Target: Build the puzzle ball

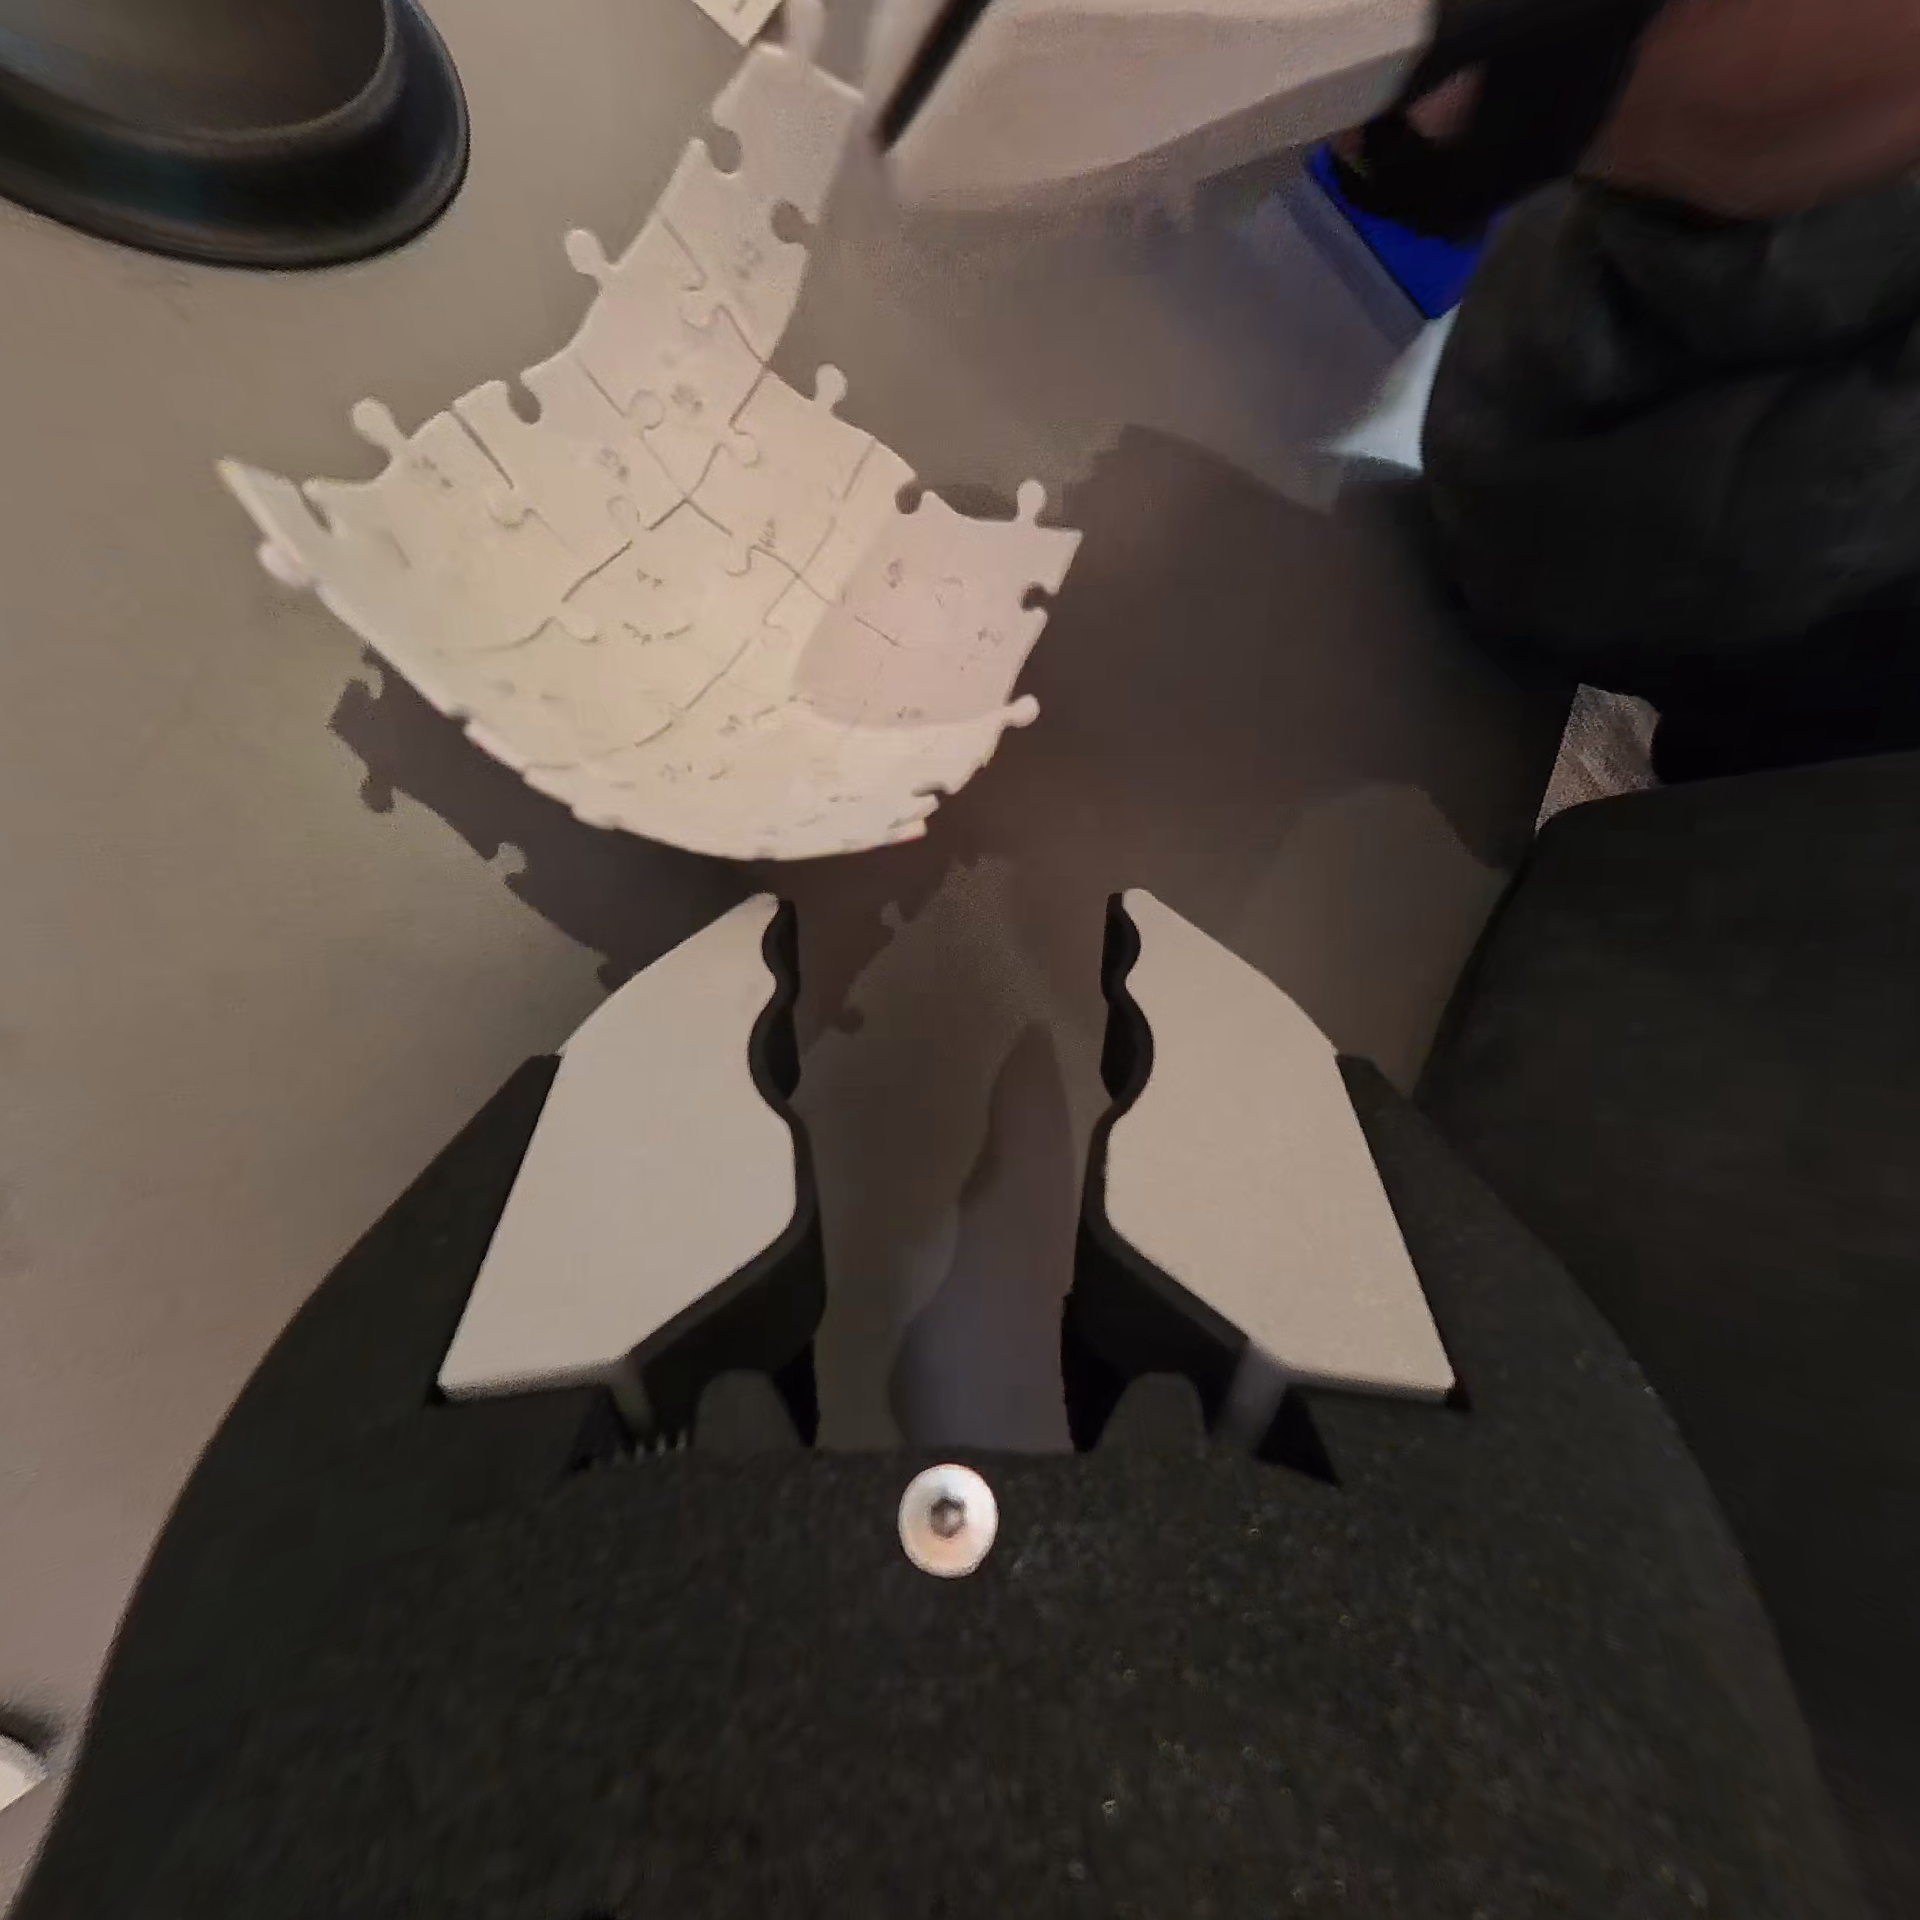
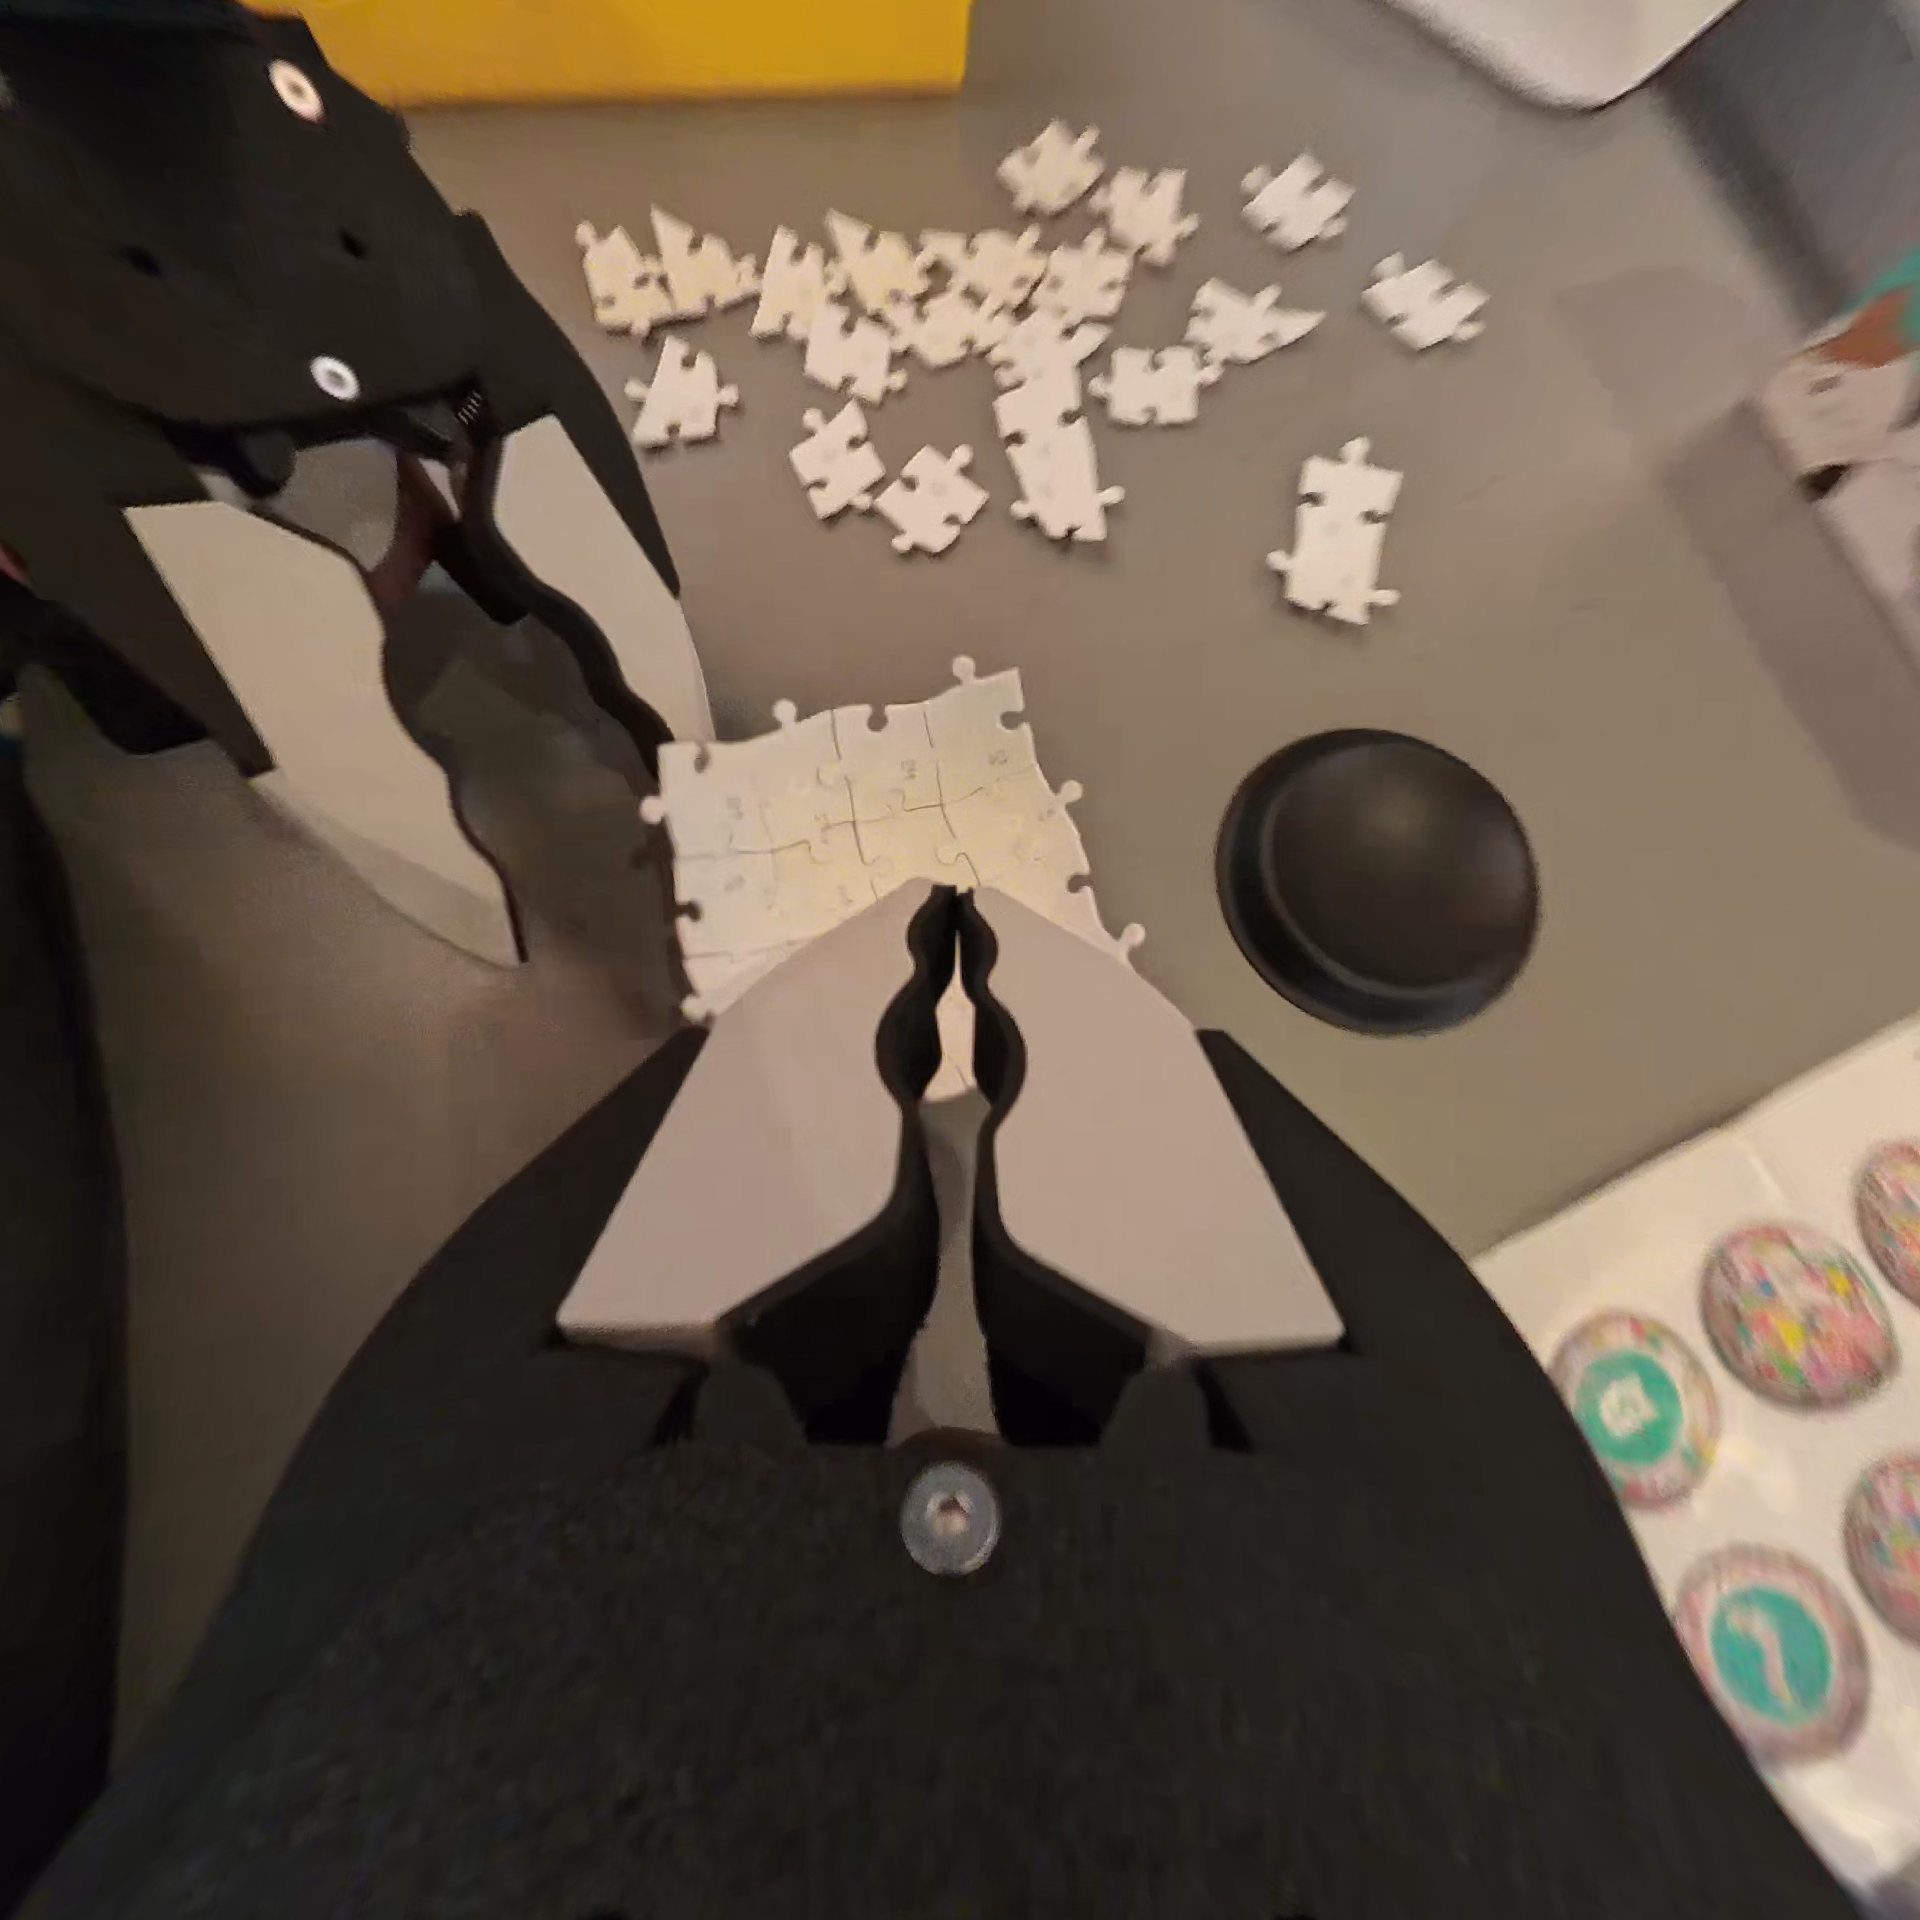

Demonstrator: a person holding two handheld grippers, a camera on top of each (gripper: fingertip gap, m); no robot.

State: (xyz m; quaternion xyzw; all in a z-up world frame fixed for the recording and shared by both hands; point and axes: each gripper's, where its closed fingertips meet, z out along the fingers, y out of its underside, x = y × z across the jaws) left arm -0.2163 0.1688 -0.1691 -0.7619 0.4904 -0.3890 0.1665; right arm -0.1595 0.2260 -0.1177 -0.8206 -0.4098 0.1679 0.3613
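Many loose pieces (image 2: 935, 322) beyond black stand (image 2: 1377, 878)

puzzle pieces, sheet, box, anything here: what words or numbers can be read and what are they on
None can be read out.
Joined puzzle section, held by the shut right gripper: faint marks on the piece backs, too blurred to read.
Loose pieces: marks too small to tell.
Printed sheet with round pictures: symbols blurred.
Box at the right edge: print blurred.
The open left gripper bears no writing.
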